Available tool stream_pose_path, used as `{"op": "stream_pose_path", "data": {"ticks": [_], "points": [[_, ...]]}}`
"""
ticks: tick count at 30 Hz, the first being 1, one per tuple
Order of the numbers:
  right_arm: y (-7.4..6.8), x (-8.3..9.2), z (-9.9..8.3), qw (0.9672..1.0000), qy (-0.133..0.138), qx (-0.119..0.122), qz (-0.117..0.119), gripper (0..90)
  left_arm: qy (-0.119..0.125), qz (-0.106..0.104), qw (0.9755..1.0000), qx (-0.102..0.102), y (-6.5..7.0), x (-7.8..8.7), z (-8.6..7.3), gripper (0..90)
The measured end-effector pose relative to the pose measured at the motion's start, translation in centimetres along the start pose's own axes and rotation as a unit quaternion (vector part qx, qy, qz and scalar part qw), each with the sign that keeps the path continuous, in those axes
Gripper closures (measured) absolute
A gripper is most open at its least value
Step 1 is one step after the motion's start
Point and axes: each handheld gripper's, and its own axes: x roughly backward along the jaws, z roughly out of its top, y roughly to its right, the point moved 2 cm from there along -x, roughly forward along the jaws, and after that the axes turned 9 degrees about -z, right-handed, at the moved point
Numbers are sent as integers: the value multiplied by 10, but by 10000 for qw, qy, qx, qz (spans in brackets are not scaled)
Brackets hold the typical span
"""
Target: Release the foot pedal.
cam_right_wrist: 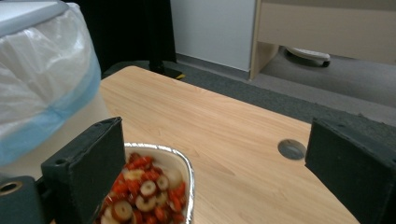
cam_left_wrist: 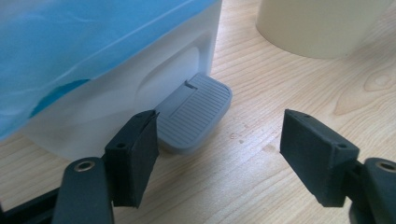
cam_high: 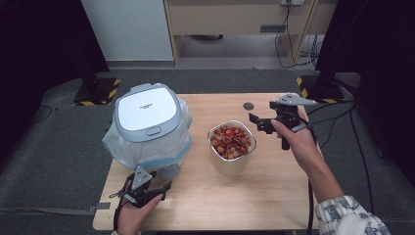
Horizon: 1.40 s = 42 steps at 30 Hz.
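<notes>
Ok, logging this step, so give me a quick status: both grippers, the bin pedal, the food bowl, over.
Left gripper open, at grey ribbed pedal of white lidded bin, not touching. Right gripper open, empty, above cream bowl of red and white slices. Nothing in the way.

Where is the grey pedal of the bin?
In the high view the grey pedal sticks out at the foot of the white bin, on the table's left side. The open left gripper is just in front of it.

Bin (cam_high: 147, 122) left of bowl (cam_high: 231, 147), seemingly apart
</notes>
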Motion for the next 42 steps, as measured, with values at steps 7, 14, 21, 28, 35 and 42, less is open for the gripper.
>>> {"op": "stream_pose_path", "data": {"ticks": [7, 14, 21, 28, 35, 42], "points": [[14, 14, -31, 9994, -58, -178, -279, 57, -30, 36, 10000, 46, -2, 0, -1, 232], [23, 26, -63, 9987, -173, -223, -433, 56, -8, 85, 9999, 112, -6, 1, -2, 222], [32, 30, -102, 9963, -422, -403, -627, 52, -34, 104, 9999, 120, -6, 1, -3, 220], [40, 18, -130, 9911, -744, -590, -937, 50, 10, 112, 9999, 128, -7, 1, -3, 215], [39, 0, -159, 9833, -1403, -352, -1109, 51, 6, 129, 9998, 128, -8, 1, -3, 213], [40, -12, -174, 9766, -1730, -495, -1176, 55, -19, 131, 9998, 121, -8, 0, -3, 213]]}}
